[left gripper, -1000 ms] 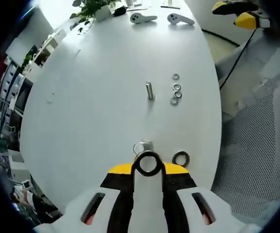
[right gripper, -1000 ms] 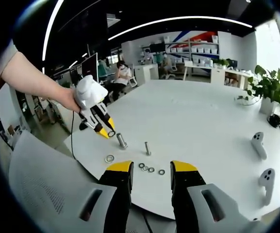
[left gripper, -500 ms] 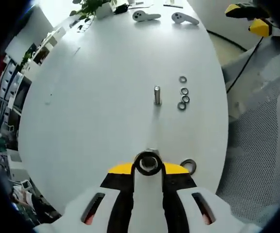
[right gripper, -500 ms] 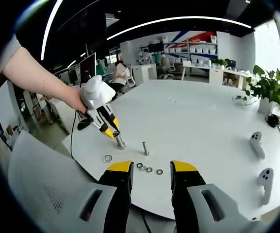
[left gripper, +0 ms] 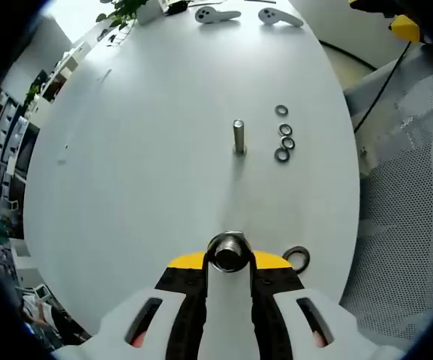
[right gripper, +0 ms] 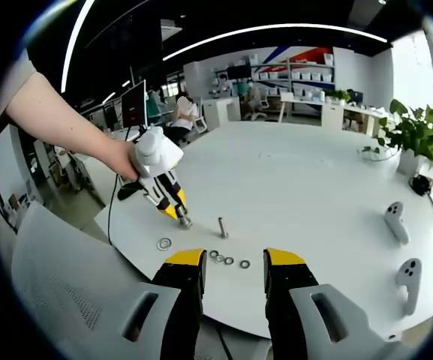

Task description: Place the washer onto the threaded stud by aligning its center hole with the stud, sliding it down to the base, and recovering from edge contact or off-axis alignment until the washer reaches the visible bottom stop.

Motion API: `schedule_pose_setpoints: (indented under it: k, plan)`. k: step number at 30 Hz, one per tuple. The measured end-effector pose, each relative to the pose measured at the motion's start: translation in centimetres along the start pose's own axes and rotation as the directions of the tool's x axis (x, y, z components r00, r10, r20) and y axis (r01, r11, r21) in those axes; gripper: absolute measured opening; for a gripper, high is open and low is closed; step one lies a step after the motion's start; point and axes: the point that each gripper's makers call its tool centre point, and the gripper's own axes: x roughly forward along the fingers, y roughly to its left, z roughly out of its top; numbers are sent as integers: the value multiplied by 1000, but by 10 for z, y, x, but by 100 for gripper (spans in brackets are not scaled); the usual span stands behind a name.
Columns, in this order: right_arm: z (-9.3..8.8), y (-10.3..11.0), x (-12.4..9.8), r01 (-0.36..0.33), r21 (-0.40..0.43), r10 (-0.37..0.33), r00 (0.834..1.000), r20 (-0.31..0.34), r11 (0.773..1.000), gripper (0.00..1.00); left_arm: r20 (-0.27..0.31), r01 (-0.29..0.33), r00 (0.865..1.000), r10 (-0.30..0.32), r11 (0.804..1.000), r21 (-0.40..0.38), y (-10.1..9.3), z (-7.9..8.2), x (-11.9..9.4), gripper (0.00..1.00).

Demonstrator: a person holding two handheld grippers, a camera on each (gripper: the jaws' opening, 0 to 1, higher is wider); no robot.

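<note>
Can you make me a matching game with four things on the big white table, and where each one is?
Things:
1. washer
2. lone large ring
3. four small rings
4. two white controllers

Places:
A. at the far end of the table, near the plant
B. flat on the table beside the left gripper
C. in a short line next to the free upright stud
D. in the left gripper's tip, over a stud

Pairs: 1-D, 2-B, 3-C, 4-A

No readable text or labels anywhere.
</note>
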Motion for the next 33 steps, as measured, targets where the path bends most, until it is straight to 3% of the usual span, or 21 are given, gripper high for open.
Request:
schedule_pose_setpoints:
  k: [12,28,33]
  plan:
    - [-1,-1,1,2,3,-2,1000,-8,1000,32,-25,11,1000,-11,1000,-6,-1,-6,23,19]
    - [0,-2,0,7,9,-7,1000,0,1000,32,-34,12,999,-12,1000,-9,-9,-4,24,21]
    - [-1,-1,0,3,5,-3,1000,-1,1000,32,-11,1,1000,-2,998,-69,-9,-4,22,22]
